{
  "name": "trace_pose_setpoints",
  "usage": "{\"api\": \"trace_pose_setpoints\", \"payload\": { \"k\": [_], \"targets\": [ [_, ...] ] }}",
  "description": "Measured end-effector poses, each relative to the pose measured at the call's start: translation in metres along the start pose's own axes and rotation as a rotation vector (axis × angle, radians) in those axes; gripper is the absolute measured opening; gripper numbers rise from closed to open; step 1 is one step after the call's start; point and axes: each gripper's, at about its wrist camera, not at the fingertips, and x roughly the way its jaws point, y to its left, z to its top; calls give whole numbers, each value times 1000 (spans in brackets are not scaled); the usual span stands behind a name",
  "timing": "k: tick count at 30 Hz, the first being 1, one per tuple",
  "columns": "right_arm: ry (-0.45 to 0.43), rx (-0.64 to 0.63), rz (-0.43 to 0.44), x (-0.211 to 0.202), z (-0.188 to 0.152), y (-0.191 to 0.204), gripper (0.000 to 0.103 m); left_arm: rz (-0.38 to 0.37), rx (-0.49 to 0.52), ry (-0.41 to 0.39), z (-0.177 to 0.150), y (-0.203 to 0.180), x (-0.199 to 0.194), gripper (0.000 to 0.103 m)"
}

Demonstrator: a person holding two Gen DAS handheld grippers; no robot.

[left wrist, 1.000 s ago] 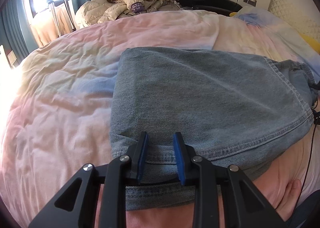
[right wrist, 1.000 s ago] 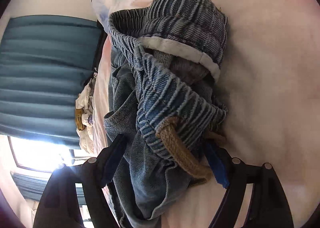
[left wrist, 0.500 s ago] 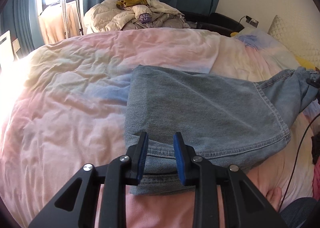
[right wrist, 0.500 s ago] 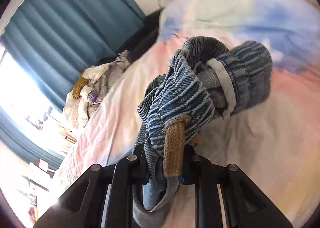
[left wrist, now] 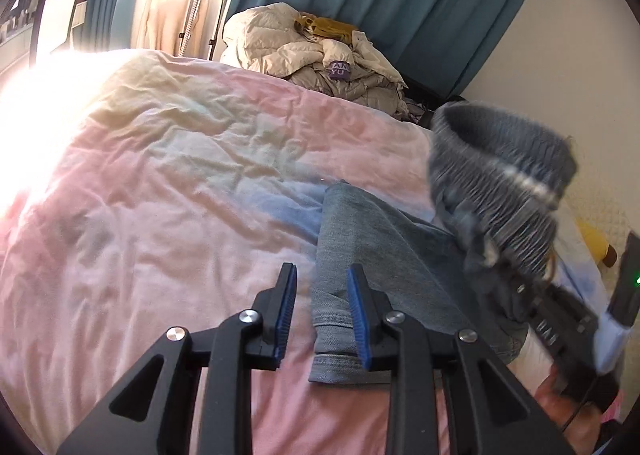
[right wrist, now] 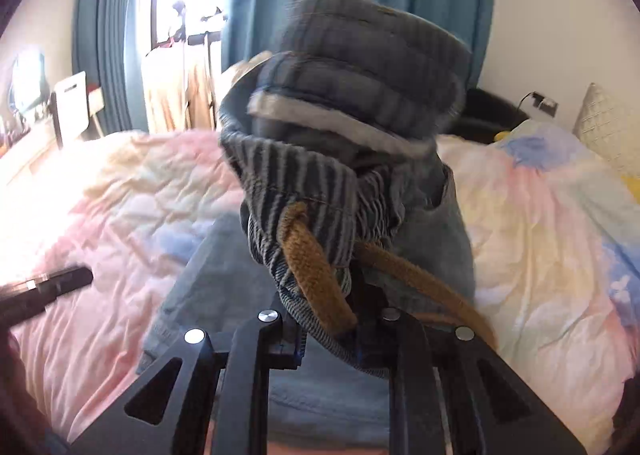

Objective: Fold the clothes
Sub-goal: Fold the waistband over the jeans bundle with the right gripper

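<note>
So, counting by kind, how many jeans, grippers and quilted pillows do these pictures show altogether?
jeans: 1
grippers: 2 (left gripper, right gripper)
quilted pillow: 1
Total: 4

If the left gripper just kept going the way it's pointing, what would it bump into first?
Probably the jeans: the left gripper points down at their hem edge lying on the bed. Depth is unclear, so it might meet the bedcover beside them.

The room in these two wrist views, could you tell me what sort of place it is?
Most likely a bedroom: a wide bed with a pastel duvet, teal curtains, and a heap of clothes beyond the bed.
</note>
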Motion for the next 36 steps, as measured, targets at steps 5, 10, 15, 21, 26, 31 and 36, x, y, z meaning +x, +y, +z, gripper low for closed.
{"api": "trace_pose_setpoints", "payload": {
  "k": [5,10,15,21,26,31,36],
  "targets": [
    [114,-144,-33,40,-45,47,15,-1,-38,23,1,13,7,27],
    [-28,-208,-30,7,-47,55,15,-9,-14,11,2,5,8,27],
    [41,-205,22,19,-45,61,17,-14,-5,-4,4,5,9,27],
    [128,-95,110,1,-49,37,25,-37,10,27,2,3,19,27],
    [133,-52,143,-15,-51,23,33,-74,43,19,4,-3,22,27],
    [140,-125,92,8,-54,40,36,-93,58,-1,8,-7,24,27],
    [160,-188,127,24,-50,60,53,-94,38,-3,9,-4,26,27]
  ]
}}
